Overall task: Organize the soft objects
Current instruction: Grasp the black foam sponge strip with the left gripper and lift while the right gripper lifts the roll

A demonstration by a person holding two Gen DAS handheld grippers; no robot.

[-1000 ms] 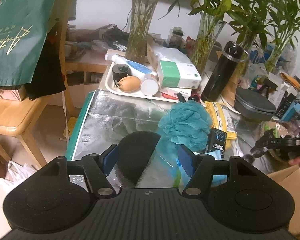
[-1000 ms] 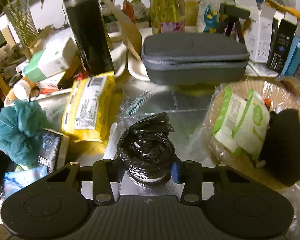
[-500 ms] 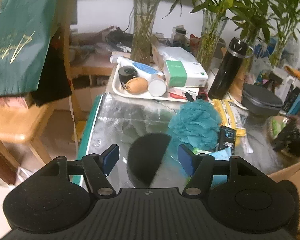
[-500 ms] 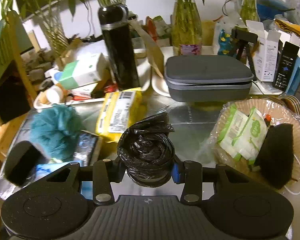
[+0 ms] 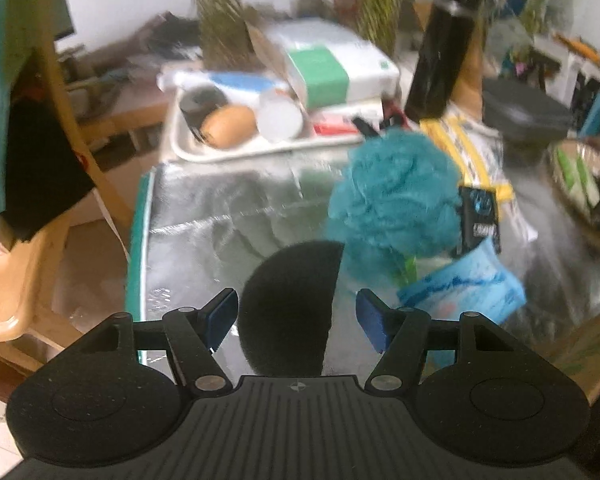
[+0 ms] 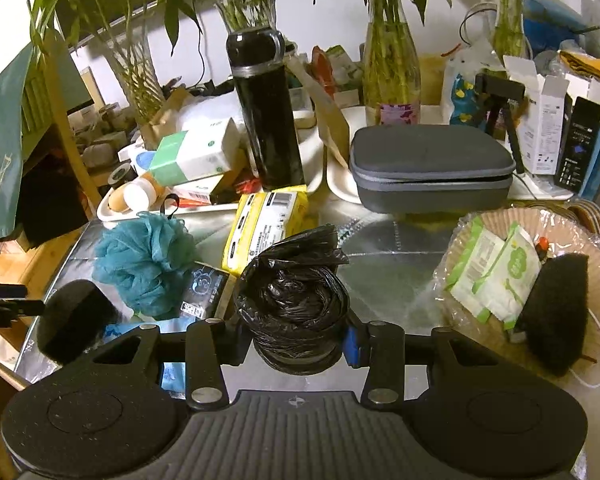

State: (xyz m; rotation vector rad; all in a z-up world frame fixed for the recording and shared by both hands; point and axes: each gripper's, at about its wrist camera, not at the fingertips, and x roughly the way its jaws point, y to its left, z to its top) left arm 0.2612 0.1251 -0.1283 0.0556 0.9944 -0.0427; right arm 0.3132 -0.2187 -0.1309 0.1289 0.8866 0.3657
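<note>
In the left wrist view a black half-round sponge point(image 5: 288, 304) lies on the silver table cover, right between the blue pads of my left gripper point(image 5: 296, 320). That gripper is open, with a gap on each side of the sponge. A teal bath pouf point(image 5: 396, 196) sits just behind it to the right. In the right wrist view my right gripper point(image 6: 294, 344) is shut on a roll of black bin bags point(image 6: 296, 300), held above the table. To its right a woven basket point(image 6: 496, 220) holds wipe packs point(image 6: 496, 272) and another black sponge point(image 6: 556, 312).
A white tray point(image 5: 180, 148) of bottles and boxes stands at the back left, with a tall black flask point(image 6: 266, 120), a grey case point(image 6: 432, 160) and glass vases behind. A yellow pack point(image 6: 264, 228) and a blue packet point(image 5: 464, 292) lie near the pouf. The table edge runs along the left.
My left gripper has dropped and closed in on the black half-round sponge while rolling a little. The right gripper has risen with the bin-bag roll still in it.
</note>
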